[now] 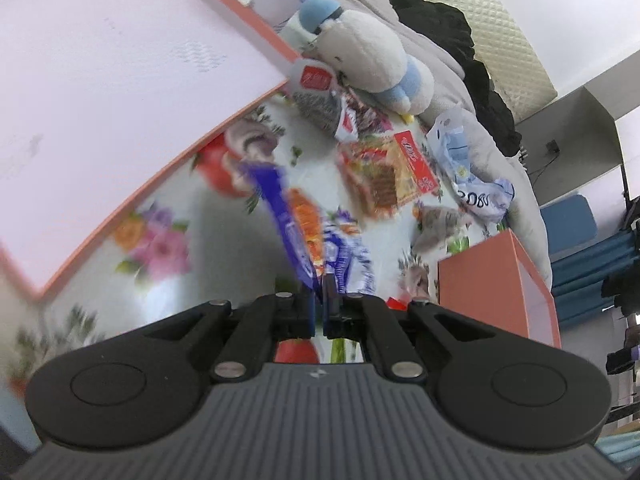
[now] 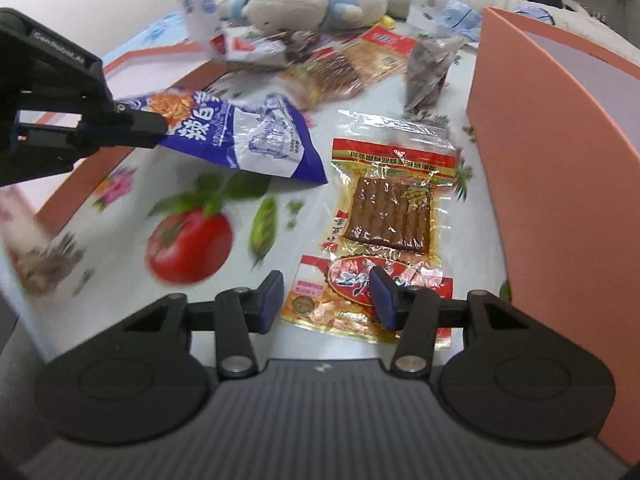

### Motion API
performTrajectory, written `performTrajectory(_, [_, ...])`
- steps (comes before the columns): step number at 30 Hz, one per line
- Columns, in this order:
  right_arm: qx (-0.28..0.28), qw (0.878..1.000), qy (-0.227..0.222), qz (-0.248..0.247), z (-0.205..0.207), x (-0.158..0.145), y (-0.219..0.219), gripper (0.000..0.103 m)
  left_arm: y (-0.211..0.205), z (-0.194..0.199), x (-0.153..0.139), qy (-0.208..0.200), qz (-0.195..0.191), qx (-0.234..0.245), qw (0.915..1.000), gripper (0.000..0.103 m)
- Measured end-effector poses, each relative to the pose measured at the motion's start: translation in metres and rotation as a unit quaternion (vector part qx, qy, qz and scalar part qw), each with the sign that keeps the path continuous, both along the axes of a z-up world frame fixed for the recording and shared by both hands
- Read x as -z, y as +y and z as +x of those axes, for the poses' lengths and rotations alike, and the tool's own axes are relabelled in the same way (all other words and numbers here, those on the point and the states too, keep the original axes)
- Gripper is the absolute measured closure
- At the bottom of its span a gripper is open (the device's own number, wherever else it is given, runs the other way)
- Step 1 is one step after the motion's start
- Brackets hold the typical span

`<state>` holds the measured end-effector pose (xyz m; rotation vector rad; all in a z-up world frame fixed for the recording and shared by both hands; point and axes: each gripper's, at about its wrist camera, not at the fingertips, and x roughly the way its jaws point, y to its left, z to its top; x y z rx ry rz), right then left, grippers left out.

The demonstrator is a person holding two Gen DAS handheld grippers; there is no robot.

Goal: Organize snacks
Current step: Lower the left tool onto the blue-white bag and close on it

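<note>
My left gripper (image 1: 320, 294) is shut on the edge of a blue and white snack bag (image 1: 296, 216), which hangs in the air above the printed cloth. The right wrist view shows the same gripper (image 2: 154, 130) coming in from the left with the blue bag (image 2: 248, 136) in it. My right gripper (image 2: 326, 300) is open and hovers low over a red and yellow packet of brown strips (image 2: 392, 208) that lies flat on the cloth. The packet's near end sits between the two fingers, and the pads do not press on it.
A salmon box (image 2: 560, 200) stands to the right, and a wide salmon-rimmed box (image 1: 100, 80) to the left. Further back lie several more snack packets (image 2: 340, 68), a dark packet (image 2: 428, 68), a white and blue plush toy (image 1: 372, 52) and a crumpled plastic bag (image 1: 468, 168).
</note>
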<state>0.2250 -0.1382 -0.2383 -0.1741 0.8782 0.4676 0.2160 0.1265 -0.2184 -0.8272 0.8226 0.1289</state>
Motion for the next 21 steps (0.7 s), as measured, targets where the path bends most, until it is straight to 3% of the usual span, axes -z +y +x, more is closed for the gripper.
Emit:
performTrajectory(5, [-0.021, 1.000, 0.016, -0.001, -0.029, -0.004, -0.003, 0.053, -0.009, -0.034, -0.009, 0.006, 0.008, 0.013, 0.9999, 0.100])
performTrajectory(13, [-0.022, 0.999, 0.045, 0.013, -0.062, -0.009, -0.018, 0.053, -0.039, -0.068, -0.028, 0.037, 0.078, 0.075, 0.9934, 0.099])
performTrajectory(21, [-0.020, 0.998, 0.059, 0.030, -0.081, -0.012, -0.037, 0.053, -0.054, -0.084, -0.030, 0.053, 0.103, 0.104, 0.9878, 0.099])
